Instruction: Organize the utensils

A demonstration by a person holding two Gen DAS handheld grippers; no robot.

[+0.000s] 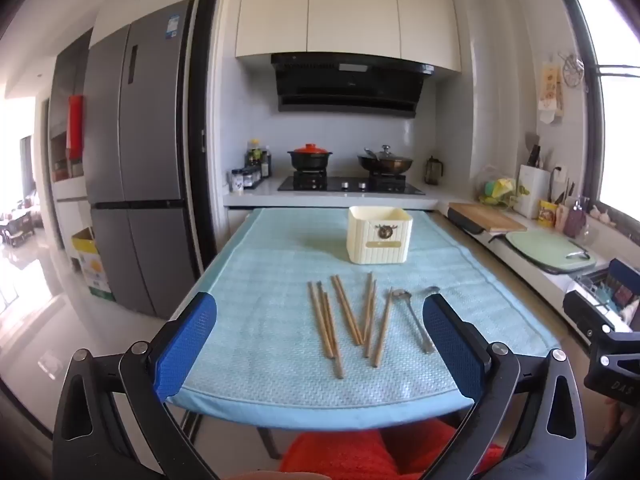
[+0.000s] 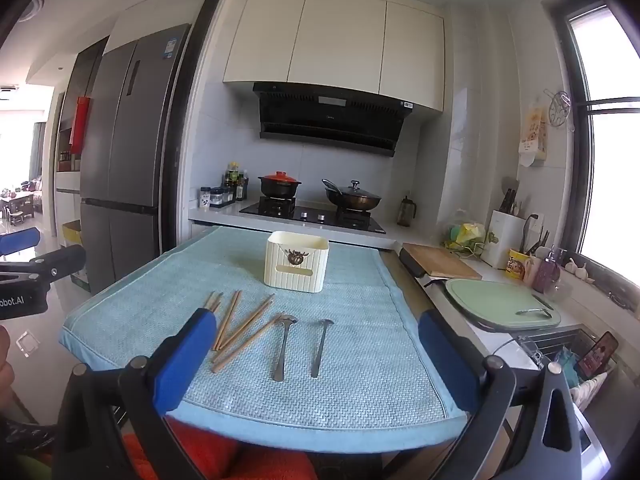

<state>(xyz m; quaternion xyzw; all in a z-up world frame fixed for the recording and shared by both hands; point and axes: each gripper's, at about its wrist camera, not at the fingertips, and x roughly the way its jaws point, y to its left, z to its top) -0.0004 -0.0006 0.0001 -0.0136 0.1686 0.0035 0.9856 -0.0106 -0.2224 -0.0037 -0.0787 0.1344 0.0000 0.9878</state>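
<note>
Nothing is sorted yet, as far as I can judge. My left gripper (image 1: 320,344) and my right gripper (image 2: 316,360) both hang before the near edge of the table (image 1: 248,404) with jaws spread wide, grasping nothing. The wooden chopsticks (image 1: 344,320) lie loosely fanned on the blue cloth (image 1: 260,272) toward the near edge, left of centre. The two metal spoons (image 2: 300,346) lie beside them on the right. The cream holder (image 1: 379,239) stands upright toward the far edge and looks empty. Every utensil is left to move.
</note>
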